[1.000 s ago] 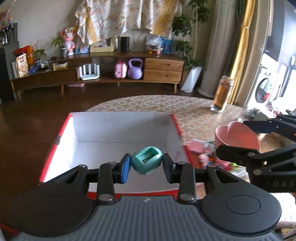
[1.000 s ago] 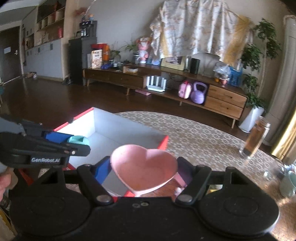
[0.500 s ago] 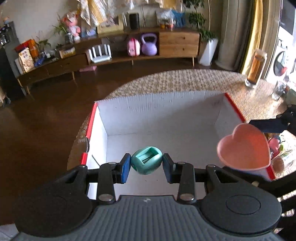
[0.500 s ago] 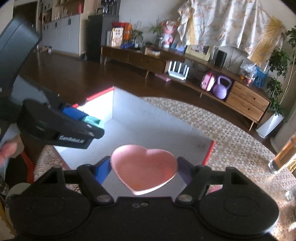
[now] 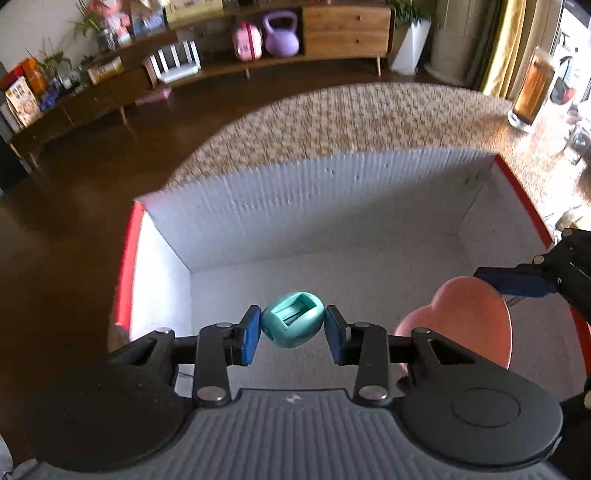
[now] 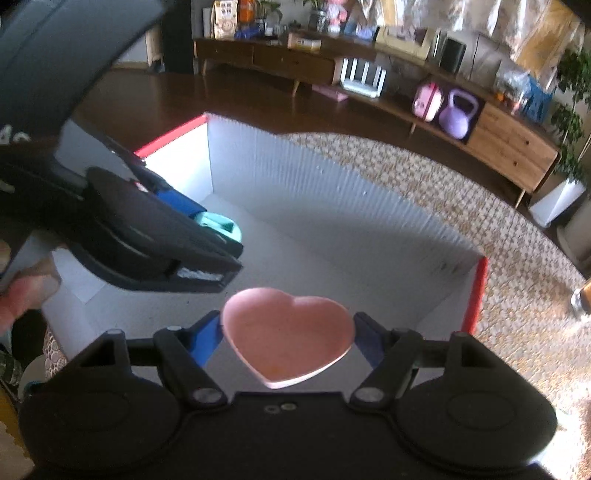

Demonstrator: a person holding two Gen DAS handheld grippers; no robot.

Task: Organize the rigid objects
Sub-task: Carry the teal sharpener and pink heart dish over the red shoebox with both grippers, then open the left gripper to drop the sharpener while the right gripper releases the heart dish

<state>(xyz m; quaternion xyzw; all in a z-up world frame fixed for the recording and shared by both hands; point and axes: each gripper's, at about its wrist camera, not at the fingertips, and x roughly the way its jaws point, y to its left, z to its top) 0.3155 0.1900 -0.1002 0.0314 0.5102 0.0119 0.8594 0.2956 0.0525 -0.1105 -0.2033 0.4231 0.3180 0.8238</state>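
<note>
while over box (image 5: 258, 206), teal piece (image 5: 293, 324), pink dish (image 6: 286, 334)

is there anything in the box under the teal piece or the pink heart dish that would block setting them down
Nothing visible does. The box floor is bare beneath the teal piece in the left gripper and the pink heart dish in the right gripper. The floor directly behind each held object is hidden.

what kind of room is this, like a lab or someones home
Most likely a home living room: a long wooden sideboard cluttered with household things, a potted plant, a purple kettlebell, and a round table holding the box.
</note>
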